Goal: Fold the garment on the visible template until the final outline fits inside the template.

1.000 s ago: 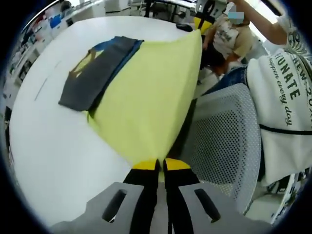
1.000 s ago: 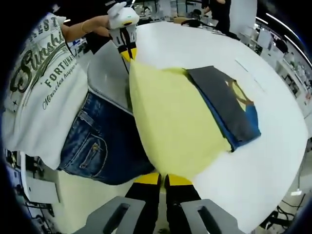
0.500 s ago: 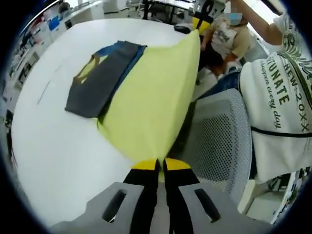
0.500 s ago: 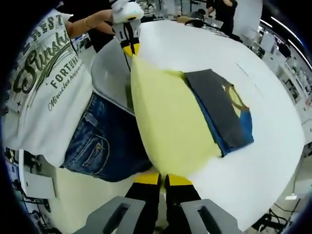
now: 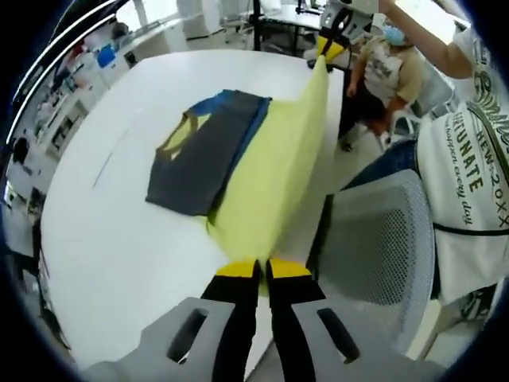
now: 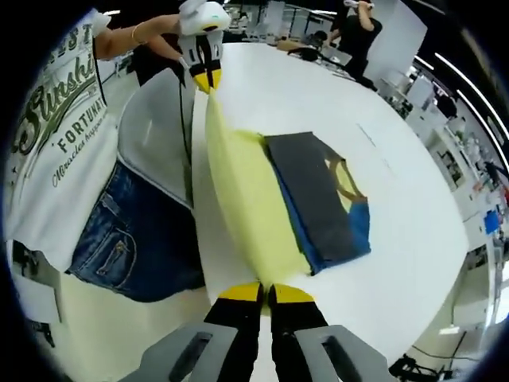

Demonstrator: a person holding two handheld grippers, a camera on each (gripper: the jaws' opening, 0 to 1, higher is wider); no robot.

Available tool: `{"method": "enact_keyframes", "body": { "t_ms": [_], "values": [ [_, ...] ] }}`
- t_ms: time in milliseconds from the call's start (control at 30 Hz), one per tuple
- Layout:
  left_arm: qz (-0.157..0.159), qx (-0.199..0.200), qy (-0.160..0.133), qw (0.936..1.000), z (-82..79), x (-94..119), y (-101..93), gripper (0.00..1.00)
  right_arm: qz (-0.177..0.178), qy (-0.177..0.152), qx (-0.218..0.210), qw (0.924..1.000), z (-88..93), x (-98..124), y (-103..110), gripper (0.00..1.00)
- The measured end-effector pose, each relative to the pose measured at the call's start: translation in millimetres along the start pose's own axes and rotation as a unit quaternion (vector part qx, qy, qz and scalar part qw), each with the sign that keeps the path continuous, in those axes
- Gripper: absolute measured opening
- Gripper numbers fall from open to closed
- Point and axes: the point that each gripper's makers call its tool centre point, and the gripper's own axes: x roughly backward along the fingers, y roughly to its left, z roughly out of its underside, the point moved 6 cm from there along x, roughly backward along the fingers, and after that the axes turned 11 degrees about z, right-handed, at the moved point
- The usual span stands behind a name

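A yellow garment (image 5: 270, 175) is stretched taut between my two grippers, its held edge lifted above the white table (image 5: 103, 239). Its dark grey and blue part (image 5: 203, 155) lies flat on the table. My left gripper (image 5: 262, 267) is shut on one yellow corner, and my right gripper (image 5: 328, 48) holds the far corner. In the right gripper view, the right gripper (image 6: 266, 288) is shut on the yellow garment (image 6: 242, 199), the left gripper (image 6: 203, 78) pinches the other end, and the grey part (image 6: 314, 199) rests beside the fold. A faint line (image 5: 111, 151) marks the table.
A white mesh chair (image 5: 374, 239) stands at the table's edge beside the lifted cloth. A person in a printed white shirt (image 6: 56, 127) and jeans (image 6: 127, 239) holds the grippers. Another person (image 5: 390, 64) sits beyond the table. Desks and shelves ring the room.
The held yellow edge has risen, so the cloth stands steeper and looks narrower. Both views have shifted with the hands. The grey part still lies on the table.
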Motion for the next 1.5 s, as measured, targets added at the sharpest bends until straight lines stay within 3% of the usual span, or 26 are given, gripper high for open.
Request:
{"method": "enact_keyframes", "body": {
  "t_ms": [333, 633, 1033, 1233, 1500],
  "values": [
    [-0.072, -0.019, -0.026, 0.9969, -16.9, 10, 26.6, 0.01, 0.073, -0.017, 0.022, 0.9969, -13.3, -5, -29, 0.00],
    [-0.151, -0.042, -0.040, 0.9868, -35.6, 21, 54.1, 0.01, 0.143, -0.031, 0.030, 0.9887, -25.9, -11, -61, 0.00],
    [-0.190, -0.014, -0.085, 0.9781, -50.2, 24, 86.3, 0.01, 0.207, -0.053, 0.039, 0.9761, -33.1, -23, -94, 0.00],
    [-0.215, -0.001, -0.112, 0.9702, -61.1, 26, 103.2, 0.01, 0.236, -0.060, 0.029, 0.9694, -33.7, -32, -111, 0.00],
    [-0.242, 0.003, -0.114, 0.9636, -75.8, 15, 132.2, 0.01, 0.271, -0.050, 0.010, 0.9614, -30.6, -55, -132, 0.00]
  ]
}}
